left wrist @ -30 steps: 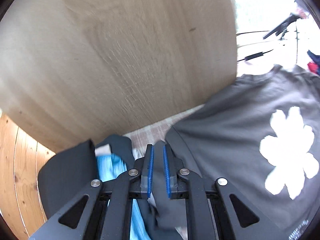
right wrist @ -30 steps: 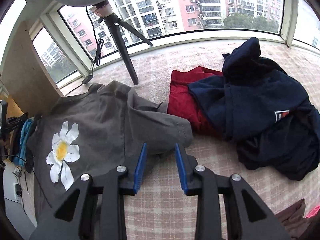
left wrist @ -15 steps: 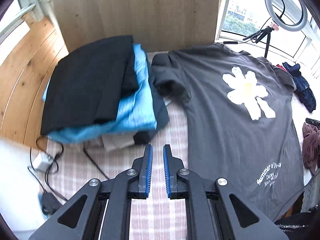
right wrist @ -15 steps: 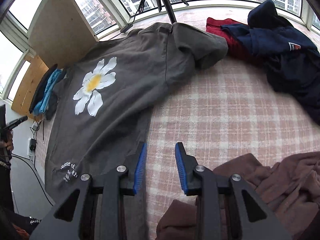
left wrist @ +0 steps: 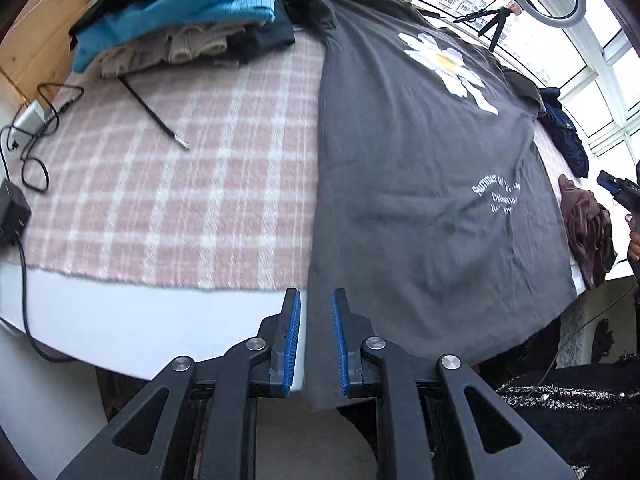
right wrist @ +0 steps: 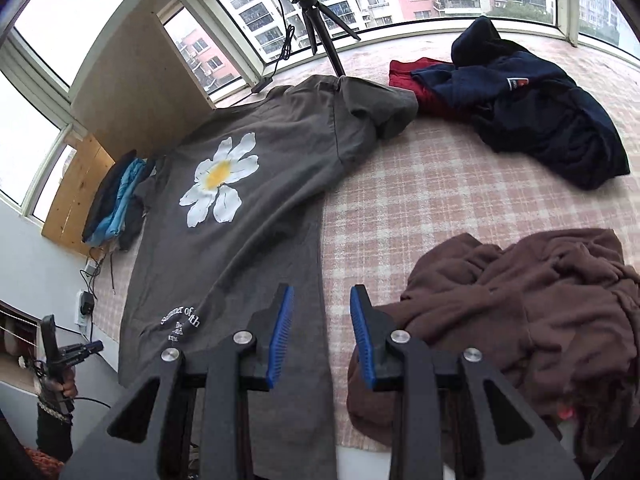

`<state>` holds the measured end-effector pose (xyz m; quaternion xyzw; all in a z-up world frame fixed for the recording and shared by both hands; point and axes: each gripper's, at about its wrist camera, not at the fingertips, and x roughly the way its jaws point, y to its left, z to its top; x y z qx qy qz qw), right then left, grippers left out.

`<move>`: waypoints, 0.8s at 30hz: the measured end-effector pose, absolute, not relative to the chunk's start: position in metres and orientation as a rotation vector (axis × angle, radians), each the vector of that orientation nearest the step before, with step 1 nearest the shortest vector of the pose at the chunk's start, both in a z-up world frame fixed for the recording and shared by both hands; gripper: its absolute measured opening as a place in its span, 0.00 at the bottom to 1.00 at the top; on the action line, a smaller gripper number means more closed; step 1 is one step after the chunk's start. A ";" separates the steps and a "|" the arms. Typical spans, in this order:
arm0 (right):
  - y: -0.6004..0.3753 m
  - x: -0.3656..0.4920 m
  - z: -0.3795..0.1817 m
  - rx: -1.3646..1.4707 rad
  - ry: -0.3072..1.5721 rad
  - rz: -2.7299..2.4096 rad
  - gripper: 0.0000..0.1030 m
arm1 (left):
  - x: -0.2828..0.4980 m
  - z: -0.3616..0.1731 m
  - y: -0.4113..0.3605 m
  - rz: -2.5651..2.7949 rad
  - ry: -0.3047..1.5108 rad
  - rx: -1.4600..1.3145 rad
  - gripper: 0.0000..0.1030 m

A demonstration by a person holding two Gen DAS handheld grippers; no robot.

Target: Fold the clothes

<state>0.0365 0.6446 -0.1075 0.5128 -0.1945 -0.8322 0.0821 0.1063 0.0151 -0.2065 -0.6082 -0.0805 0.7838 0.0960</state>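
A dark grey T-shirt point(left wrist: 420, 184) with a white flower print point(left wrist: 448, 64) lies flat on the plaid blanket, and its hem hangs over the near table edge. My left gripper point(left wrist: 316, 320) is open at the hem's left corner. That hanging corner falls between its blue pads with a sliver of gap on the left. In the right wrist view the same T-shirt point(right wrist: 260, 220) stretches away from me. My right gripper point(right wrist: 322, 320) is open above the shirt's right side edge near the hem, with shirt under one finger and blanket under the other.
A stack of folded clothes point(left wrist: 180, 8) sits at the far left corner. Cables and a charger point(left wrist: 28, 120) trail over the left edge. A brown garment point(right wrist: 520, 312) lies right of the shirt. Navy point(right wrist: 540, 112) and red point(right wrist: 416, 88) clothes and a ring-light tripod point(right wrist: 320, 20) stand by the window.
The left gripper let go of the left sleeve. Both grippers drew back from the sleeves to the shirt's hem at the near edge, and both now stand slightly wider.
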 end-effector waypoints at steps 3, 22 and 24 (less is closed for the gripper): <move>0.643 0.055 -0.083 1.514 -0.578 -2.540 0.29 | 0.117 -0.215 0.016 2.314 -0.199 -1.791 0.15; 0.681 -0.056 -0.058 1.439 0.199 -2.612 0.37 | -0.053 -0.128 0.239 2.221 0.061 -1.431 0.15; 0.683 -0.085 -0.083 1.433 0.295 -2.550 0.37 | -0.071 -0.128 0.278 2.187 0.071 -1.426 0.18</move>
